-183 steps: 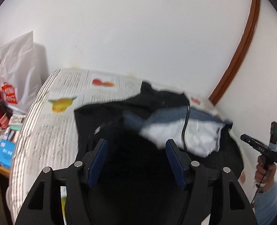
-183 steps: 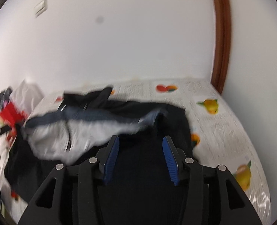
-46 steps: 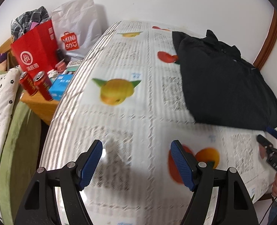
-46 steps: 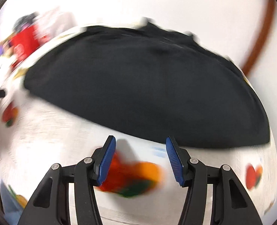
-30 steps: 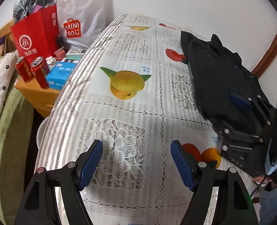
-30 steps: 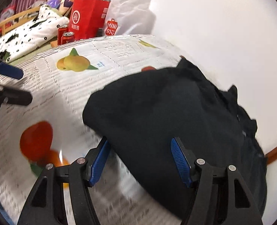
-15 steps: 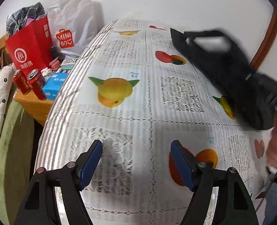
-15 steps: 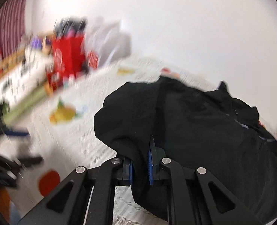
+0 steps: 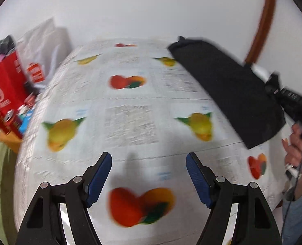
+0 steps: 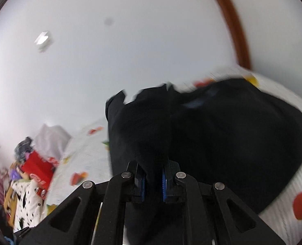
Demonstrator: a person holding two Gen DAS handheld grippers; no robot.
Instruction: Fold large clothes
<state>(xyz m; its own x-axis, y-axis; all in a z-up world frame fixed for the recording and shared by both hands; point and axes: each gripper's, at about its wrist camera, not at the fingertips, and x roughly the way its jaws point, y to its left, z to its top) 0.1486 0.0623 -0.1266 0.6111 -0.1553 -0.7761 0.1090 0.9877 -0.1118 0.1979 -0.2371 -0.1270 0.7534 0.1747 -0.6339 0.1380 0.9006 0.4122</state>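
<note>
A folded black garment (image 9: 228, 85) hangs in the air above the right side of the table, held by my right gripper (image 9: 273, 89), which a hand grips at the far right. In the right wrist view my right gripper (image 10: 153, 181) is shut on the black garment (image 10: 222, 134), which fills the middle and right of the view. My left gripper (image 9: 148, 175) is open and empty, low over the fruit-print tablecloth (image 9: 130, 112) near the front edge.
A red paper bag (image 9: 3, 85), a white bag (image 9: 46, 47) and red cans (image 9: 5, 118) stand beside the table's left edge. A white wall rises behind the table, with a brown door frame (image 9: 261, 22) at the right.
My right gripper has lifted the black garment and carried it further right and up off the table. My left gripper has stayed open over the cloth, its view shifted right.
</note>
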